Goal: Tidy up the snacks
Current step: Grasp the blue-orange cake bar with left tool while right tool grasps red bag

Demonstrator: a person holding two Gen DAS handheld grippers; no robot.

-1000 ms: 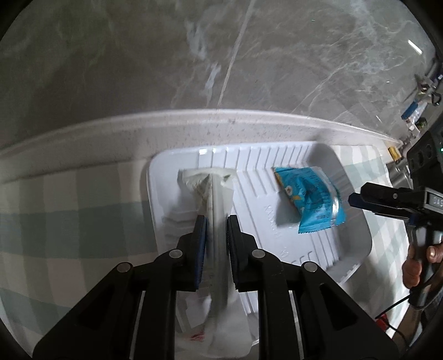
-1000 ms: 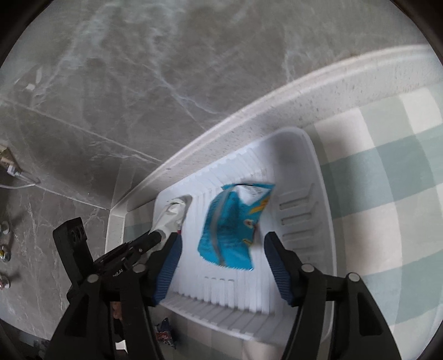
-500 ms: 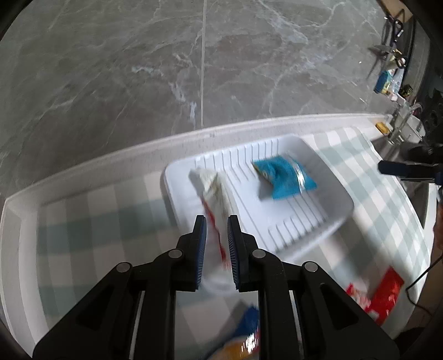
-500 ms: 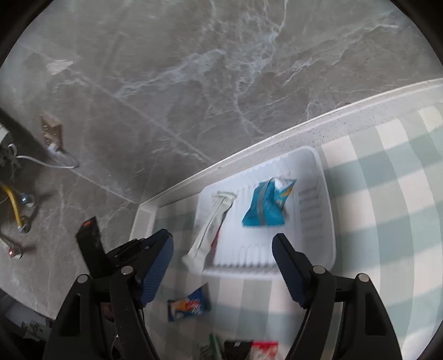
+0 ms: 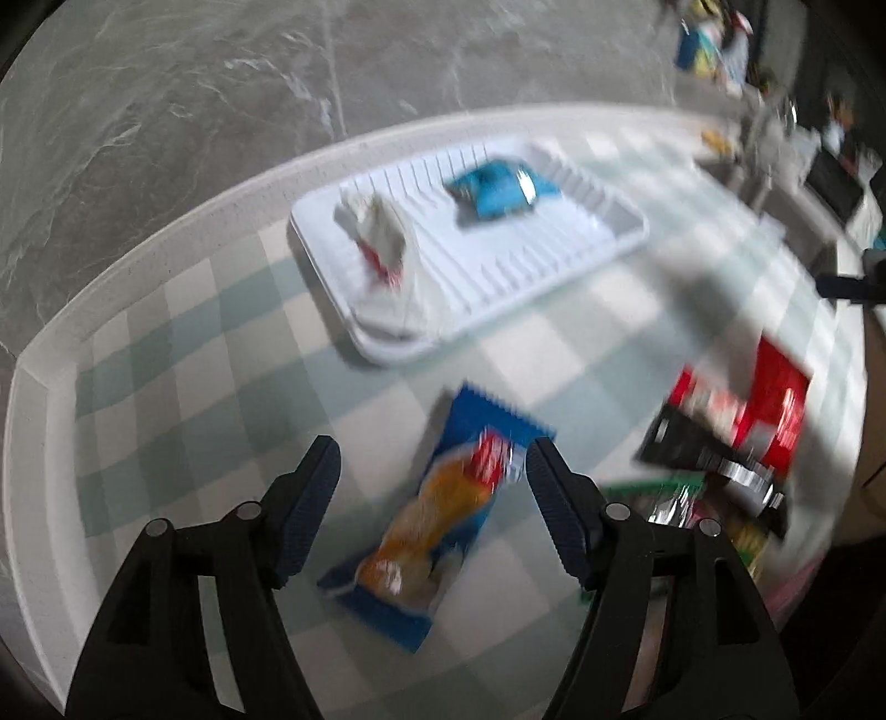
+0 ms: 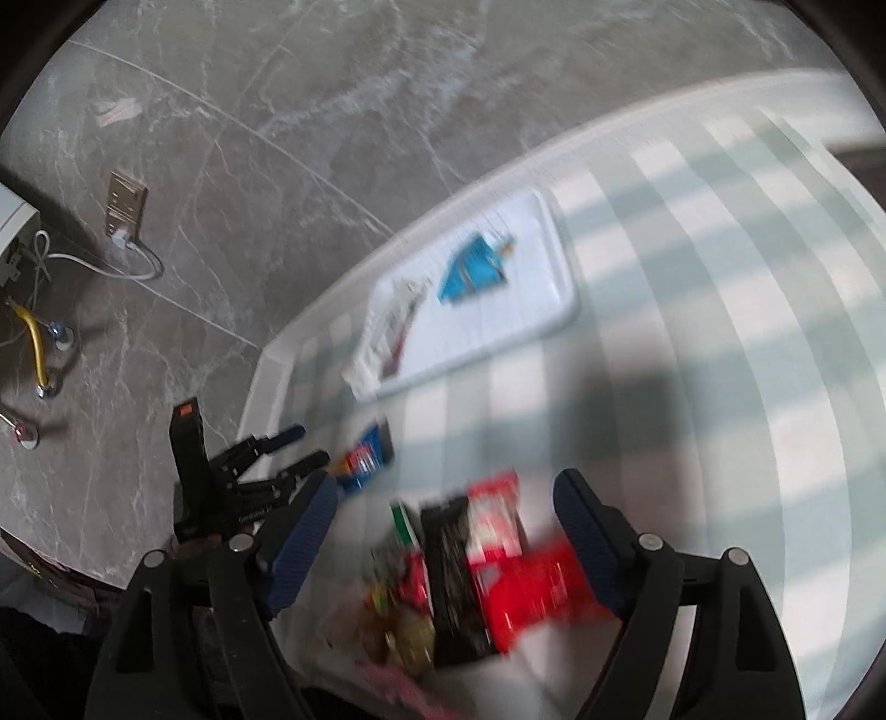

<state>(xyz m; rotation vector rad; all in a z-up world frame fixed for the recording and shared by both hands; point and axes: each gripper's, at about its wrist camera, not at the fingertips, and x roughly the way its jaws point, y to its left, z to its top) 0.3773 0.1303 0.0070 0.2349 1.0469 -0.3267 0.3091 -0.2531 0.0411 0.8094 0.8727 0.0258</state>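
A white ribbed tray (image 5: 581,260) (image 6: 545,310) on the checked cloth holds a white-and-red snack bar (image 5: 382,243) (image 6: 396,327) and a light blue packet (image 5: 498,185) (image 6: 470,271). My left gripper (image 5: 432,471) hangs over a blue-and-orange packet (image 5: 443,509) (image 6: 362,459) on the cloth; its jaws are opening, the packet lies below them untouched. My right gripper (image 6: 443,515), jaws still opening, hovers above a heap of red and black packets (image 6: 487,570) (image 5: 736,421) without gripping any. The left gripper (image 6: 288,448) shows in the right wrist view too.
A raised white rim (image 5: 166,243) borders the checked cloth. Grey marble floor (image 5: 166,111) lies beyond it. A wall socket with a white cable (image 6: 124,221) and pipes sit at the left in the right wrist view. Small clutter (image 5: 714,44) lies at the far right.
The left gripper let go of the white-and-red bar, now lying in the tray, drew back and opened over the blue-and-orange packet. The right gripper pulled back from the tray to the heap, opening wider.
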